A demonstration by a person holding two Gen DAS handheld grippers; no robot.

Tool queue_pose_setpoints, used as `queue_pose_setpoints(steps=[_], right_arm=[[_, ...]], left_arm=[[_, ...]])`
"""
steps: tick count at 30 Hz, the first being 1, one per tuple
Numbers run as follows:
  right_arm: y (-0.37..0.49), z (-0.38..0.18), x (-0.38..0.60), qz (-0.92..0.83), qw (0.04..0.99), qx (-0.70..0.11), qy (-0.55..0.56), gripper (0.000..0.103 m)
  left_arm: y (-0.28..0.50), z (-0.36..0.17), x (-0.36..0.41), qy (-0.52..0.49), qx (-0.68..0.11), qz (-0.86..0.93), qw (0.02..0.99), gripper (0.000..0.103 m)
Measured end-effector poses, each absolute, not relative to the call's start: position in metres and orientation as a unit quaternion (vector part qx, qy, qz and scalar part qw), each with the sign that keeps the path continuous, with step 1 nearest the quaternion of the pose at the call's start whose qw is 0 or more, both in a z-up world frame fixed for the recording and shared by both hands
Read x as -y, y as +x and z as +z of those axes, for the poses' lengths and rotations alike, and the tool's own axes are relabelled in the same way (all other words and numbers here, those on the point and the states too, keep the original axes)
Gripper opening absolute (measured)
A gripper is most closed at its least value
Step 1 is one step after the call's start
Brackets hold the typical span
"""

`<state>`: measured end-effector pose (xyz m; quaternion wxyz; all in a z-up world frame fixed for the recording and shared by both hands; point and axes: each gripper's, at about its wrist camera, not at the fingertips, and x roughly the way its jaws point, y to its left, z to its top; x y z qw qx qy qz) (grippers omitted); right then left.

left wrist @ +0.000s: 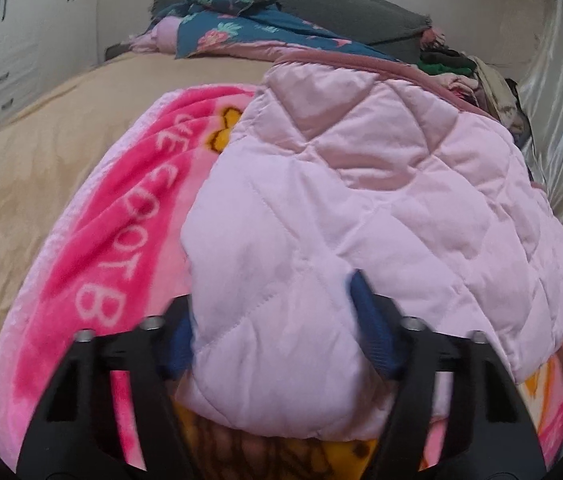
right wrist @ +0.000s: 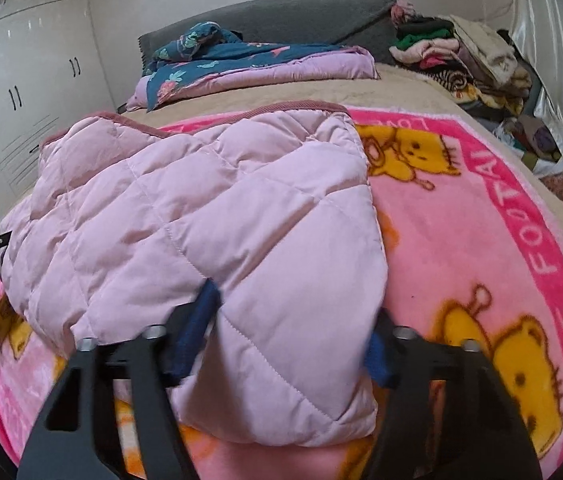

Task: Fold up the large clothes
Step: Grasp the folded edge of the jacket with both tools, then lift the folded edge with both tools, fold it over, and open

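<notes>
Pink quilted jacket (left wrist: 361, 208) lies folded on the pink bear-print blanket (left wrist: 93, 248) spread over the bed (left wrist: 21, 168). Left gripper (left wrist: 277, 336): blue fingers (left wrist: 373, 336) clamped on the jacket's near left corner, padding bunched between them. Right gripper (right wrist: 285, 340): fingers (right wrist: 197, 320) clamped on the jacket's near right corner. Beyond the jacket, at the grey headboard (right wrist: 293, 12), a floral blue quilt (right wrist: 241, 64). Right of the jacket, a heap of mixed clothes (right wrist: 461, 60) beside the curtain (right wrist: 553, 40).

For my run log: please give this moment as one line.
step: grasp | left tongs: on jacket | right tongs: on jacket | jacket: on blanket
</notes>
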<state>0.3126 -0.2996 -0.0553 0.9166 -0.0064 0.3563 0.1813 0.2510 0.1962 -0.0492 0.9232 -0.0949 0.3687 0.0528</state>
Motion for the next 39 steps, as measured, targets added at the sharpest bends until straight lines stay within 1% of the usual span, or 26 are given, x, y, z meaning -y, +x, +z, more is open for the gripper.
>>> queue_pose_setpoints(steps=[1, 2, 3, 4, 6, 12, 17, 23, 32, 39], right_arm=[[0.311, -0.054, 0.299, 0.182, 0.918, -0.353, -0.007, 0.043], [0.309, -0.052, 0.298, 0.182, 0.920, -0.347, -0.010, 0.040], [0.307, -0.050, 0.296, 0.179, 0.923, -0.341, -0.015, 0.034], [0.305, -0.049, 0.296, 0.179, 0.924, -0.337, -0.017, 0.029], [0.301, -0.042, 0.295, 0.177, 0.930, -0.322, -0.018, 0.026], [0.299, -0.013, 0.291, 0.177, 0.944, -0.278, -0.013, 0.022], [0.312, 0.005, 0.286, 0.176, 0.951, -0.253, -0.012, 0.021], [0.329, 0.011, 0.281, 0.170, 0.955, -0.243, -0.003, 0.020], [0.351, 0.005, 0.279, 0.155, 0.957, -0.244, 0.007, 0.020], [0.369, -0.006, 0.281, 0.142, 0.954, -0.262, 0.022, 0.020]], left_arm=[[0.251, -0.048, -0.194, -0.089, -0.369, 0.053, 0.924, 0.047], [0.251, -0.047, -0.193, -0.083, -0.367, 0.053, 0.925, 0.041], [0.251, -0.046, -0.191, -0.077, -0.364, 0.055, 0.927, 0.036], [0.250, -0.044, -0.189, -0.072, -0.362, 0.055, 0.928, 0.034], [0.248, -0.039, -0.187, -0.068, -0.354, 0.057, 0.931, 0.028], [0.245, -0.021, -0.188, -0.072, -0.328, 0.061, 0.940, 0.022], [0.246, -0.006, -0.187, -0.076, -0.306, 0.064, 0.947, 0.021], [0.253, 0.007, -0.180, -0.057, -0.287, 0.074, 0.953, 0.020], [0.266, 0.006, -0.180, -0.051, -0.278, 0.082, 0.956, 0.020], [0.279, 0.004, -0.178, -0.043, -0.281, 0.090, 0.955, 0.020]])
